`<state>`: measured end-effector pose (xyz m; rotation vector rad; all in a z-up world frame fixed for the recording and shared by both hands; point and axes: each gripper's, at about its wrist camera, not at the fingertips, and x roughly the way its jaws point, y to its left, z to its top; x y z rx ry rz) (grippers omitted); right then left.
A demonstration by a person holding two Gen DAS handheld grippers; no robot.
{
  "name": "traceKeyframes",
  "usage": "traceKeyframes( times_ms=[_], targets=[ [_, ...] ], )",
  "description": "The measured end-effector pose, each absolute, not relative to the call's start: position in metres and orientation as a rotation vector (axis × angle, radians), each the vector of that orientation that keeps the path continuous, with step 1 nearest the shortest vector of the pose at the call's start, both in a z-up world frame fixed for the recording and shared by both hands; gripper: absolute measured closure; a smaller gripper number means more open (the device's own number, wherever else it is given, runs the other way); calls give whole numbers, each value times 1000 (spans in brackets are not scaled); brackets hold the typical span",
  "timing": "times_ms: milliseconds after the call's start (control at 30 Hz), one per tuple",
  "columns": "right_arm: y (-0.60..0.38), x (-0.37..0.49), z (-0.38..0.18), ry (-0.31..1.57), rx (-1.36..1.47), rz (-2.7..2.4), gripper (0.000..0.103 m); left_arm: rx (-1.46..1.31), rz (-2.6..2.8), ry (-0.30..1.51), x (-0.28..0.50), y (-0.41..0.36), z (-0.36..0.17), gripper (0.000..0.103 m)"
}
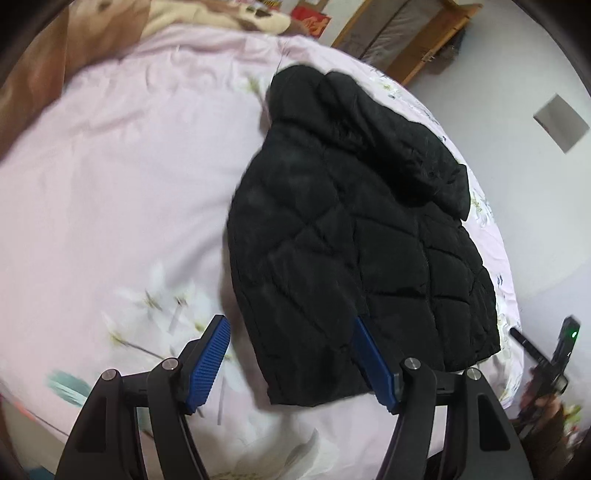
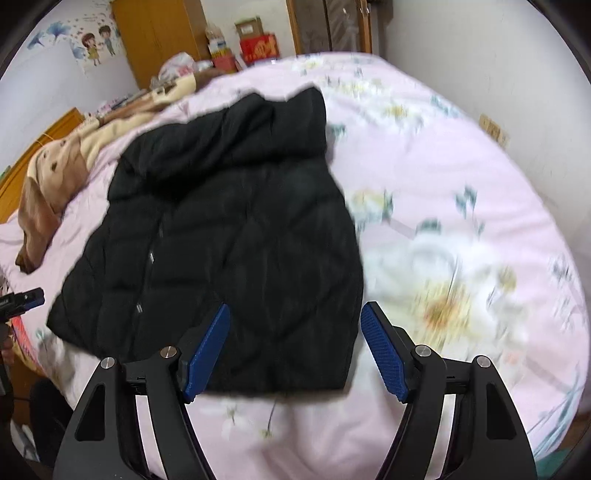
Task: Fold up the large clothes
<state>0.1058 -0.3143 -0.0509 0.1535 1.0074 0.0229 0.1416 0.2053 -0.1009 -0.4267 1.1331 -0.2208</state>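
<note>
A black quilted hooded jacket lies flat on the pink flowered bed cover, hood at the far end and hem nearest me. My left gripper hovers open over the hem's left corner; its blue pads hold nothing. In the right wrist view the jacket fills the middle, and my right gripper stands open above the hem's right corner, one pad over the cloth and the other over the bed cover. Each view catches the other gripper at its edge: the right gripper and the left gripper.
A brown and cream blanket lies bunched along the head of the bed. Beyond it stand a wooden wardrobe and a red box. A wooden frame leans by the wall past the bed's far edge.
</note>
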Motion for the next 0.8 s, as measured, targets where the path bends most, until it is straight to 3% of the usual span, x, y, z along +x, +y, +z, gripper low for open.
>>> traceKeyframes(
  times_ms=[400, 500, 567, 700, 800],
  targets=[
    [-324, 113, -106, 1111, 247, -49, 30, -493, -198, 1193, 147, 183, -148, 35],
    [-322, 117, -109, 1131, 274, -47, 31, -489, -181, 1178, 147, 178, -144, 46],
    [-318, 116, -105, 1112, 278, -39, 43, -475, -178, 1158, 146, 176, -138, 53],
    [-312, 114, -100, 1100, 277, -34, 57, -484, -170, 1137, 142, 180, -128, 70],
    [-312, 111, -93, 1073, 281, -23, 70, -445, -183, 1109, 138, 176, -118, 76]
  ],
)
